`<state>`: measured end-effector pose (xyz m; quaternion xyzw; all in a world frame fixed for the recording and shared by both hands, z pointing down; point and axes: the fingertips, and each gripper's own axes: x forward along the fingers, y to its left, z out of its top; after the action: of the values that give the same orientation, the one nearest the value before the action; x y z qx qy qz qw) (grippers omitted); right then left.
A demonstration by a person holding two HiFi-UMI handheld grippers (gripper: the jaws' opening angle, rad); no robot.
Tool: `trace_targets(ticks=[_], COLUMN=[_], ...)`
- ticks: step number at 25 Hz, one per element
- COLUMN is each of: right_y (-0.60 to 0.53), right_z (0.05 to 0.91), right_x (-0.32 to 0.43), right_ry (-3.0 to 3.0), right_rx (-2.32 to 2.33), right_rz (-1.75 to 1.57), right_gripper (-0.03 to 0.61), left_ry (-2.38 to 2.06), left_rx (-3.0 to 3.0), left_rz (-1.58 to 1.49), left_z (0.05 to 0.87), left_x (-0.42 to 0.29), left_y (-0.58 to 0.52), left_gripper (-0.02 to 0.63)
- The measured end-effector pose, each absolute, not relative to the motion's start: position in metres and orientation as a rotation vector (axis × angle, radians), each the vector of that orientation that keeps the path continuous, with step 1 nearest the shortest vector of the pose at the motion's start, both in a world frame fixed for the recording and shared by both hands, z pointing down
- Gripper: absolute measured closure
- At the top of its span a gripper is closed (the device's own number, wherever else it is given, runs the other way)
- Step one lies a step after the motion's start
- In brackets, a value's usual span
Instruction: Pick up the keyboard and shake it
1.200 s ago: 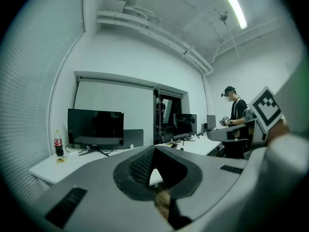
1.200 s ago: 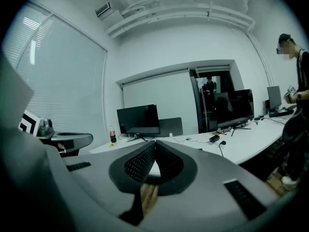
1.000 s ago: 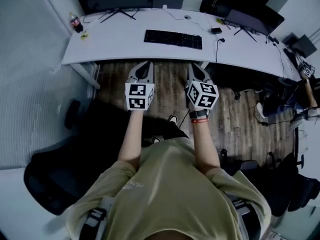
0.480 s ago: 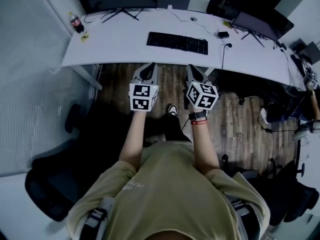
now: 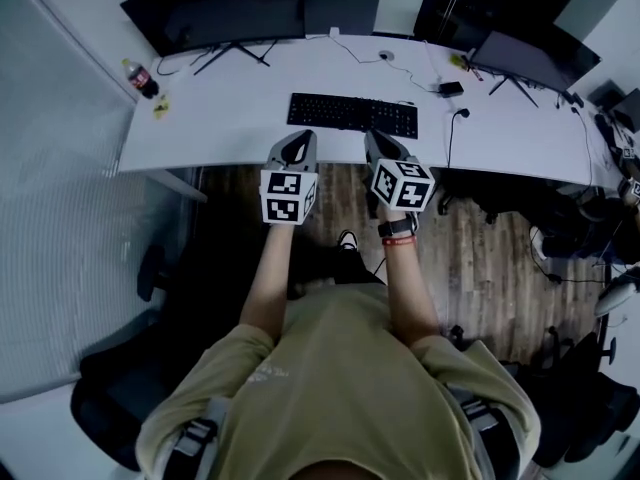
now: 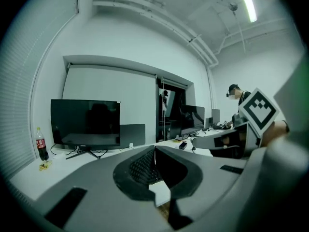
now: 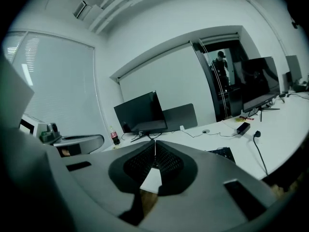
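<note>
Where the keyboard (image 5: 352,115) lies: flat on the white tabletop (image 5: 215,118), near the middle of its near edge, with its long side along that edge.
Left tongs (image 5: 297,138): jaws together with nothing between them. The tips are at the tabletop's near edge, close before the keyboard's left end. Contact cannot be told.
Right tongs (image 5: 373,138): jaws also together and empty. The tips are at the near edge, close before the keyboard's right half.
Arms: both stretched forward side by side, with a watch (image 5: 398,228) on the right wrist.
Monitor (image 5: 215,8): dark, standing at the far edge, left of the middle.
Bottle (image 5: 138,76): upright near the far left corner, holding a dark drink.
Adapter (image 5: 451,88): black, toward the far edge, to the right of the keyboard.
Second monitor (image 5: 535,53): dark, toward the tabletop's far right end.
Floor (image 5: 480,258): wood boards below the near edge.
Chair (image 5: 105,408): black, on the floor at the person's left.
</note>
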<state>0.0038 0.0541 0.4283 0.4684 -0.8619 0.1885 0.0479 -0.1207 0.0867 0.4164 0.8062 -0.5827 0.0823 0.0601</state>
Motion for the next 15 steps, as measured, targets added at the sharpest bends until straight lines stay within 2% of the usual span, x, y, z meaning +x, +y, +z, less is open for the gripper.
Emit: trace_targets(ticks=[15], right_y=[-0.077], right_z=[0.455], right_x=[0.039], right_ry=[-2.511], right_rx=[1.457], right_rz=[0.707], right_gripper=[0.555], left_ry=[-1.706], left_rx=[2.443], left_rz=[0.265], left_z=[0.428], left_x=[-0.084], left_y=[-0.058], left_gripper=[0.592])
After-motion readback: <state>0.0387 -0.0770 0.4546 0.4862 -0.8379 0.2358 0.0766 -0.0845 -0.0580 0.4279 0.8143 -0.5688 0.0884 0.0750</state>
